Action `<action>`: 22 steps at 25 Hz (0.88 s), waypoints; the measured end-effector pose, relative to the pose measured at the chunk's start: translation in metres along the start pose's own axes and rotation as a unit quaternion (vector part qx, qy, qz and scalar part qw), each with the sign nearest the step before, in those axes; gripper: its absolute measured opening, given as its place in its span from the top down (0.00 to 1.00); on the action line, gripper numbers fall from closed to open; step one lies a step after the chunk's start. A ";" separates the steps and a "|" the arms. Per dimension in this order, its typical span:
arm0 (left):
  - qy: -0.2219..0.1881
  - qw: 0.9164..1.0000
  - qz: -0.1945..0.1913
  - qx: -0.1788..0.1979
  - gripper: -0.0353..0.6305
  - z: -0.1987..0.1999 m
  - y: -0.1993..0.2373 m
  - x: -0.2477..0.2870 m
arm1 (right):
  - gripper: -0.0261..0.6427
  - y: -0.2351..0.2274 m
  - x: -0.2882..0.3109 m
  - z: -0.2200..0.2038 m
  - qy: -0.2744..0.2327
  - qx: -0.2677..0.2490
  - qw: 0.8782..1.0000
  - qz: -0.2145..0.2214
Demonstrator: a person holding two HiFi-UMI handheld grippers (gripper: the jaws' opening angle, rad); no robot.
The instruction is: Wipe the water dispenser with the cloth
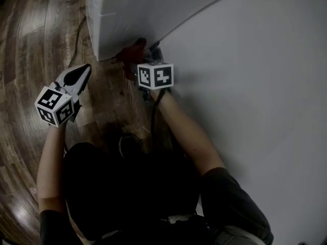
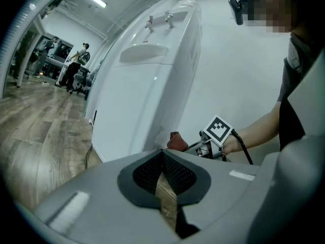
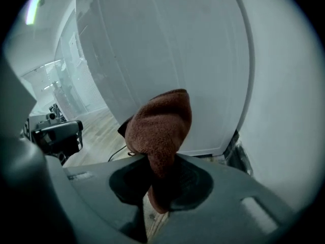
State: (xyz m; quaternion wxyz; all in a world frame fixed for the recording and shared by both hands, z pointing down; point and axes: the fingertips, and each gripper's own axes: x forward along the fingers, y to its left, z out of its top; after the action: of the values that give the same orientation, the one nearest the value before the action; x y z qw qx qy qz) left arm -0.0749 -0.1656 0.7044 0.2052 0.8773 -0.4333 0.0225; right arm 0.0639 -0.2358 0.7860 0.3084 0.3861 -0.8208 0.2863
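The white water dispenser (image 1: pixel 133 14) stands against the wall, seen from above in the head view; its tall side panel (image 3: pixel 167 60) fills the right gripper view. A rust-brown cloth (image 3: pixel 160 123) is bunched between the jaws of my right gripper (image 3: pixel 161 179), which is shut on it low against the dispenser's side near the floor. From the head view the cloth (image 1: pixel 137 46) peeks out beyond the right gripper (image 1: pixel 148 60). My left gripper (image 1: pixel 76 78) hangs to the left over the floor, jaws shut and holding nothing. The left gripper view shows the dispenser (image 2: pixel 147 80) and cloth (image 2: pixel 176 141).
Dark wood floor (image 1: pixel 41 45) lies to the left and a plain white wall (image 1: pixel 255 86) to the right. A black cable (image 2: pixel 94 154) trails on the floor by the dispenser's base. People and office furniture (image 2: pixel 71 65) stand far off in the room.
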 end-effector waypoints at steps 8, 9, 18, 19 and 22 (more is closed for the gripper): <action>-0.099 0.993 0.012 0.061 0.93 0.109 -0.017 -0.036 | 0.87 0.030 -0.113 0.083 -0.144 -0.020 0.989 0.007; -0.116 0.990 0.013 0.080 0.93 0.134 -0.021 -0.041 | 0.87 0.031 -0.139 0.104 -0.175 -0.011 0.984 0.006; -0.199 0.959 -0.028 0.198 0.93 0.336 -0.127 -0.086 | 0.87 0.048 -0.352 0.300 -0.390 -0.041 0.918 -0.056; -0.208 0.954 -0.039 0.213 0.93 0.356 -0.140 -0.087 | 0.87 0.050 -0.373 0.321 -0.413 -0.052 0.907 -0.066; -0.237 0.941 -0.066 0.232 0.93 0.407 -0.174 -0.087 | 0.87 0.058 -0.424 0.372 -0.458 -0.069 0.883 -0.075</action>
State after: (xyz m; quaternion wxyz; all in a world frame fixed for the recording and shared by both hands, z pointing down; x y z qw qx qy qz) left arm -0.0513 -0.1608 0.2535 -0.1119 0.9069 -0.3937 -0.0998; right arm 0.1278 -0.2745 0.2236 -0.0556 0.5127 -0.8568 -0.0041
